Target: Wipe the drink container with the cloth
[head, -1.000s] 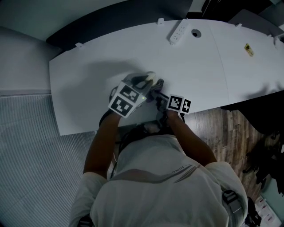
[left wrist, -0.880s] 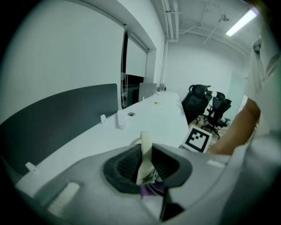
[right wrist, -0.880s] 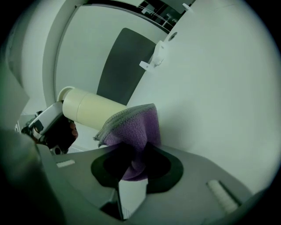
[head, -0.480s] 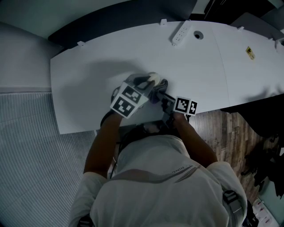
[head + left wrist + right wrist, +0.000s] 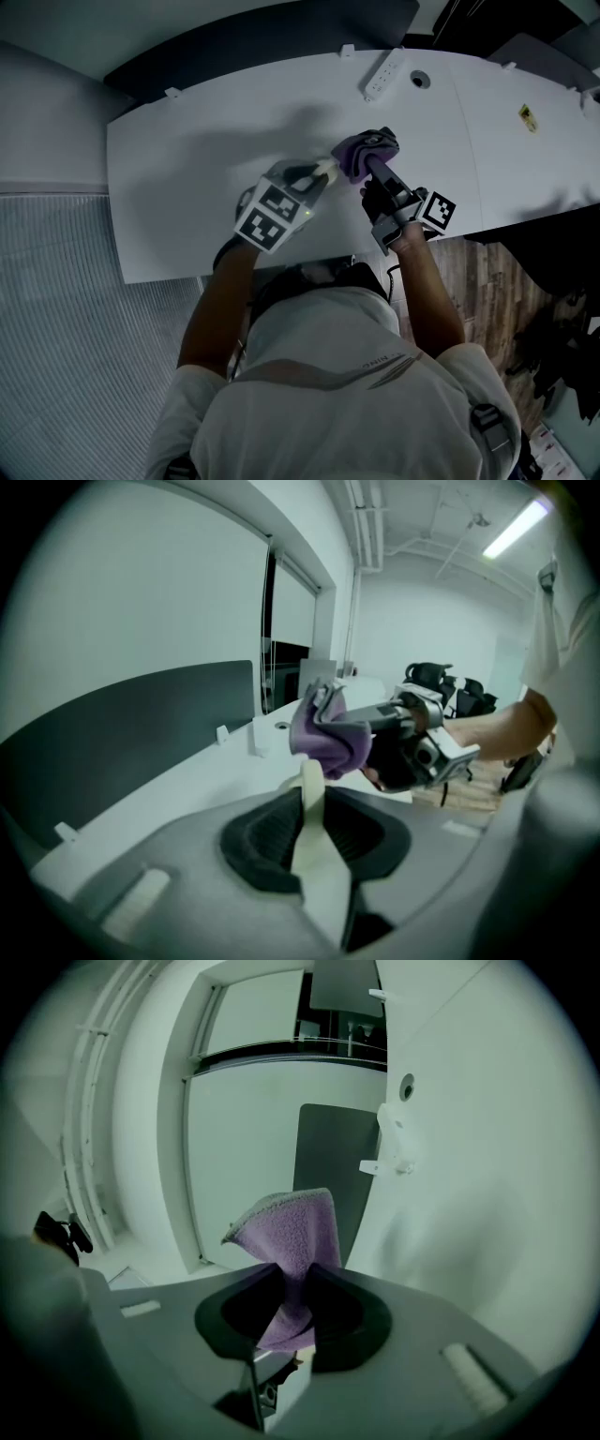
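Left tool (image 5: 307,803) tight on pale drink container (image 5: 325,168), right tool (image 5: 292,1283) tight on purple cloth (image 5: 291,1227), both over the counter (image 5: 187,159).

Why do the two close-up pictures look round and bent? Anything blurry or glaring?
Left gripper view and right gripper view: wide-angle lenses bend straight walls into curves and leave black corners. Left gripper view: the ceiling strip light glares, and the near cream-coloured container is soft. Right gripper view: the purple fluffy cloth is sharp. Head view: dim, with soft shadows on the white table.
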{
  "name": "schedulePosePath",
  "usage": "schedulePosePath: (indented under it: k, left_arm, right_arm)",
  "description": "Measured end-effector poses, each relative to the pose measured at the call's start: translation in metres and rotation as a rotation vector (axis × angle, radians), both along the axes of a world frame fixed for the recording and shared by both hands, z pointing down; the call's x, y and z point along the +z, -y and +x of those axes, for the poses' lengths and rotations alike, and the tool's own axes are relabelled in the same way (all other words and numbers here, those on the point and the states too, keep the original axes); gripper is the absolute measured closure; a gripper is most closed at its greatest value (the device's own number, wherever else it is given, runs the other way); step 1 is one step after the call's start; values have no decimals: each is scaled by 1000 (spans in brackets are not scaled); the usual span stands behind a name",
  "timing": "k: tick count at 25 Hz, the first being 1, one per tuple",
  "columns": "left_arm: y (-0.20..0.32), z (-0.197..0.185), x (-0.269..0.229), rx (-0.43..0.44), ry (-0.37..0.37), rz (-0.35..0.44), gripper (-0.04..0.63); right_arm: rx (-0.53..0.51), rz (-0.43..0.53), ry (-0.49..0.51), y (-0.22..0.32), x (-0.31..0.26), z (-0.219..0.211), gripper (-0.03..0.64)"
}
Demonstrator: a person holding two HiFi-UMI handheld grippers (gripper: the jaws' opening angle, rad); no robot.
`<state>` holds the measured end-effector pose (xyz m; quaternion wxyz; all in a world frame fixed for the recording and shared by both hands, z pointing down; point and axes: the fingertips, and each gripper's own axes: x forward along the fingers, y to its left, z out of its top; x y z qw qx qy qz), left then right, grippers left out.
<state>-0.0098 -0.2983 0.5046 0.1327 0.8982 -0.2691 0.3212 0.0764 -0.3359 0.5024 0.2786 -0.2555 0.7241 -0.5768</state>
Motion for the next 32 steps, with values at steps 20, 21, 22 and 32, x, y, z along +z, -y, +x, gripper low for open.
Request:
schedulePosePath:
  k: [20, 21, 22, 32]
  left_arm:
    - [2, 0, 1, -2, 4, -7, 525]
    - [2, 1, 1, -3, 3, -7, 525]
    - [2, 1, 1, -5, 2, -6, 525]
    - [3, 0, 0, -21, -4, -5, 525]
  right_arm:
    - [-122, 74, -737, 7, 81, -37, 532]
    - [-140, 61, -775, 6, 89, -37, 532]
    - [-156, 46, -803, 6, 97, -37, 534]
    - [-349, 71, -1048, 3, 146, -42, 534]
